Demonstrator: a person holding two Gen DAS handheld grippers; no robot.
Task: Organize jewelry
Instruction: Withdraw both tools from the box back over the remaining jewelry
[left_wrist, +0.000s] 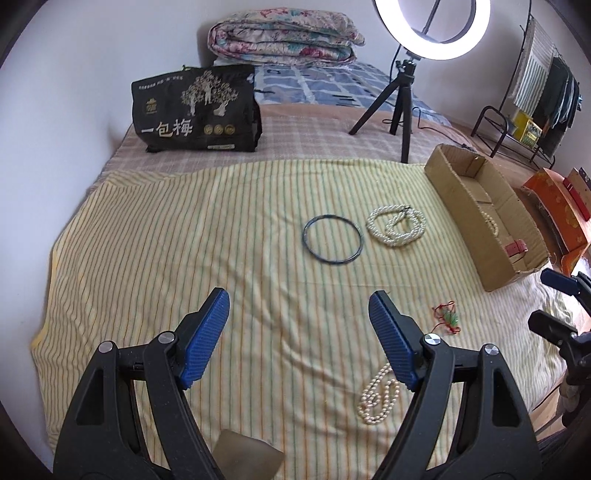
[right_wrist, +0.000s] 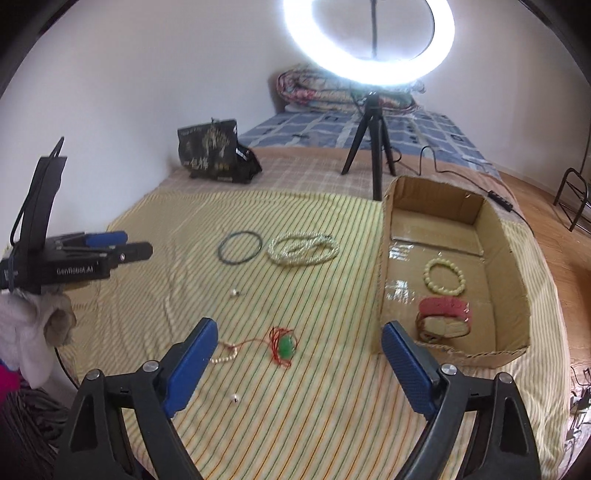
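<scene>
**Ana:** Both sets of jaws stand wide and hold nothing. The left gripper (left_wrist: 299, 339) hovers over the near part of the bed (left_wrist: 147, 258), and the right gripper (right_wrist: 299, 369) hangs above the pendant (right_wrist: 285, 346).

**Ben:** Where does the jewelry lie?

**Ana:** 2 pieces sit in the box (right_wrist: 509, 273) at the bed's right edge: a bead bracelet (right_wrist: 443, 277) and a red strap (right_wrist: 445, 308) resting on something tan I cannot name. On the striped sheet lie a dark hoop (left_wrist: 332, 239), a coiled pearl necklace (left_wrist: 396, 226) just beside it, a small pearl strand (left_wrist: 378, 397) near the front edge, and the green pendant on its red cord.

**Ben:** Which step, then?

**Ana:** Sorting is partly done, I judge. The pendant looks like the next pick: the right jaws must drop, straddle the stone, close, then carry it over the box's near wall.

**Ben:** Anything in the way?

**Ana:** The cord may snag the strand's end touching it. 2 loose beads (right_wrist: 235, 398) lie nearby. A ring light (left_wrist: 432, 26) on its tripod and a black bag (left_wrist: 195, 110) stand well back.
</scene>
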